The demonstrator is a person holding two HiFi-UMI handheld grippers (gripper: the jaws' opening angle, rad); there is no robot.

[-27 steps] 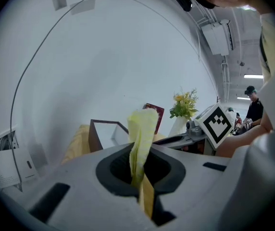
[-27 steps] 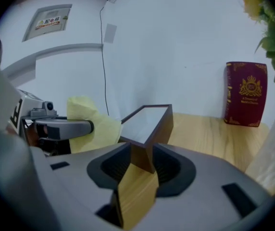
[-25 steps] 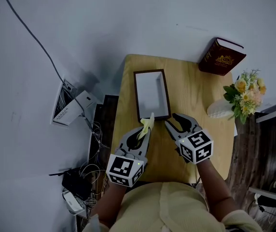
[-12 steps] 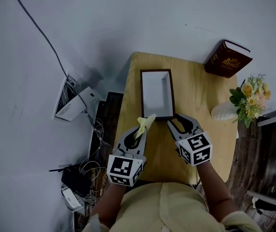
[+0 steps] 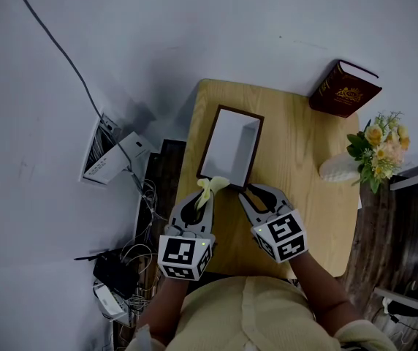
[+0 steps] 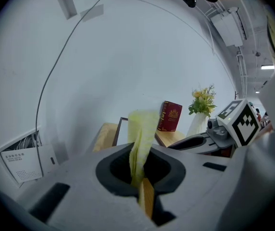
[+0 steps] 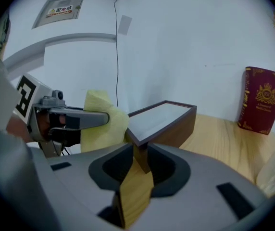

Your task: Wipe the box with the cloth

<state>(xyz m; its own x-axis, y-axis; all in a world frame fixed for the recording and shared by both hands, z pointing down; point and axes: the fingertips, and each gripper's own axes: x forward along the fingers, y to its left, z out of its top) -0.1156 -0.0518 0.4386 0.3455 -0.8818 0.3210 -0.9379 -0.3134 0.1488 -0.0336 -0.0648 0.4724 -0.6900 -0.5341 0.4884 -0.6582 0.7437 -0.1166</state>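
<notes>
A dark-framed box (image 5: pixel 229 146) with a white top lies askew on the wooden table (image 5: pixel 300 196). My right gripper (image 5: pixel 248 194) is at its near end. In the right gripper view the box (image 7: pixel 162 116) pokes its near corner between the jaws of the right gripper (image 7: pixel 138 155), which are closing on it. My left gripper (image 5: pixel 207 198) is shut on a yellow cloth (image 5: pixel 213 187), just off the box's near left corner. From the left gripper view the cloth (image 6: pixel 141 136) stands up from the left gripper (image 6: pixel 138 159) and hides much of the box (image 6: pixel 120 130).
A red book (image 5: pixel 344 88) stands at the table's far right corner. A white vase (image 5: pixel 337 168) of flowers (image 5: pixel 375 148) sits at the right edge. On the floor to the left lie white boxes (image 5: pixel 114 159) and cables (image 5: pixel 125 265).
The box has turned, its near end swinging left. My right gripper moved left with it and narrowed its jaws on the corner. The left gripper shifted slightly with the cloth.
</notes>
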